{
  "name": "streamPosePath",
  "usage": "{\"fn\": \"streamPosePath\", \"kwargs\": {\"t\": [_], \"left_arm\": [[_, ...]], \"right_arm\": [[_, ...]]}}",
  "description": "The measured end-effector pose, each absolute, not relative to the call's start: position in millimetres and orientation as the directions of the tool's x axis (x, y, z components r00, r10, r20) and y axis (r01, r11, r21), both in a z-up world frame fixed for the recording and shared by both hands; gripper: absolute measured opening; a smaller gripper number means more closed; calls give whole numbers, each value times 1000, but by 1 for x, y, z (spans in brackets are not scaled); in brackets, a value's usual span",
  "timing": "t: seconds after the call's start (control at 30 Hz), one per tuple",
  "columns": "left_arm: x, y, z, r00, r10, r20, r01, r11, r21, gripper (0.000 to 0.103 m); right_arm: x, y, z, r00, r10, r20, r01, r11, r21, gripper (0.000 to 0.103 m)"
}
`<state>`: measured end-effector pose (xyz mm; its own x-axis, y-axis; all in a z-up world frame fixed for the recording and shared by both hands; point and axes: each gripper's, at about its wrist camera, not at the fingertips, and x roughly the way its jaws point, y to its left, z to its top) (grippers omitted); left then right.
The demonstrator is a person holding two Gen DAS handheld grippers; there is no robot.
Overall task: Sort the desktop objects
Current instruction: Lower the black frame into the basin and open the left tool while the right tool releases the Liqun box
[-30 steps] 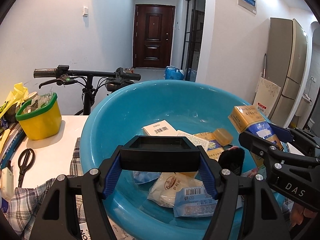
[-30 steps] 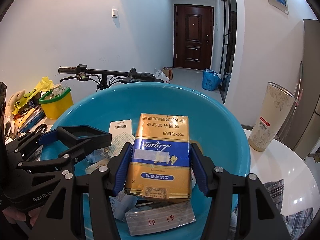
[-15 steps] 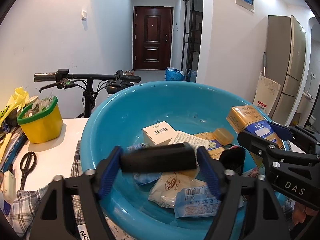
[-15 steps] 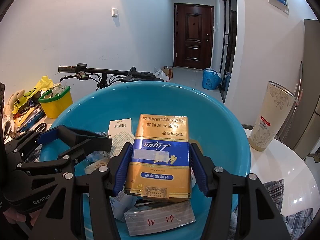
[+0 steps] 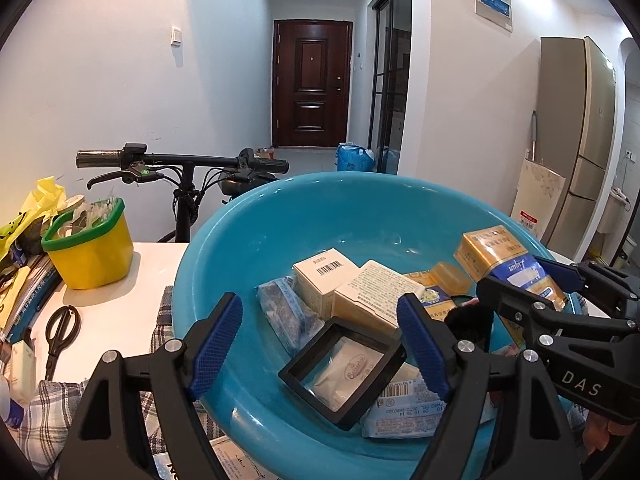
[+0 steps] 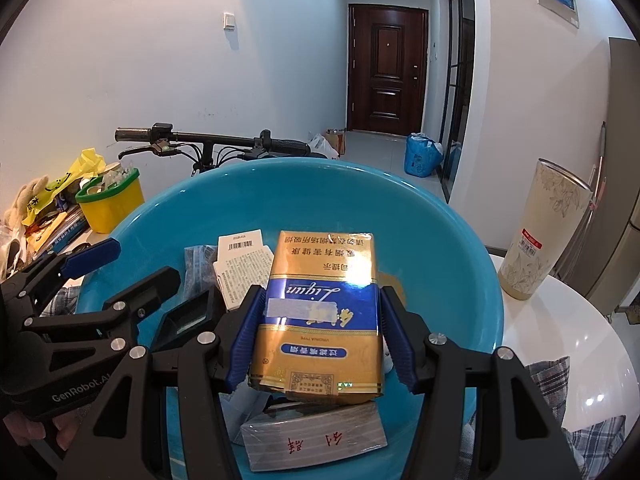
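A big blue basin [image 5: 224, 256] [image 6: 452, 232] holds several boxes and snack packets. My left gripper [image 5: 320, 320] is open and empty above the basin. A black square frame box [image 5: 342, 376] lies tilted on the packets just below it; it also shows in the right wrist view [image 6: 186, 316]. My right gripper [image 6: 320, 332] is shut on a gold and blue carton [image 6: 320, 312], held over the basin; the carton also shows in the left wrist view [image 5: 508, 264]. A grey wrapped pack [image 6: 316, 440] lies under the carton.
A yellow tub with a green rim [image 5: 90, 248] stands left of the basin, with scissors [image 5: 60, 332] and books beside it. A tall patterned cup [image 6: 544, 228] stands on the white table at the right. A checked cloth [image 5: 36, 412] lies under the basin. Bike handlebars [image 5: 180, 160] are behind.
My left gripper opened and let go of the black frame box, which dropped into the basin onto the packets. My right gripper still holds the carton in the same place.
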<state>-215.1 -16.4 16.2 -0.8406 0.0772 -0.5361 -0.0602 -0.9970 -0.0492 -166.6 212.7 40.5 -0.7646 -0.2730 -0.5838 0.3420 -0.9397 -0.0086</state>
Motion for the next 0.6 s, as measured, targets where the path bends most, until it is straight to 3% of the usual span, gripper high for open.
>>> {"fn": "streamPosePath", "kwargs": {"t": [0.37, 0.6], "left_arm": [[-215, -17, 16, -840, 75, -538, -57, -997, -49, 82], [-213, -20, 21, -846, 82, -527, -57, -996, -63, 82]], "right_arm": [[-168, 214, 42, -764, -271, -586, 336, -942, -2, 56], [-169, 216, 44, -768, -267, -583, 327, -945, 1, 63]]}}
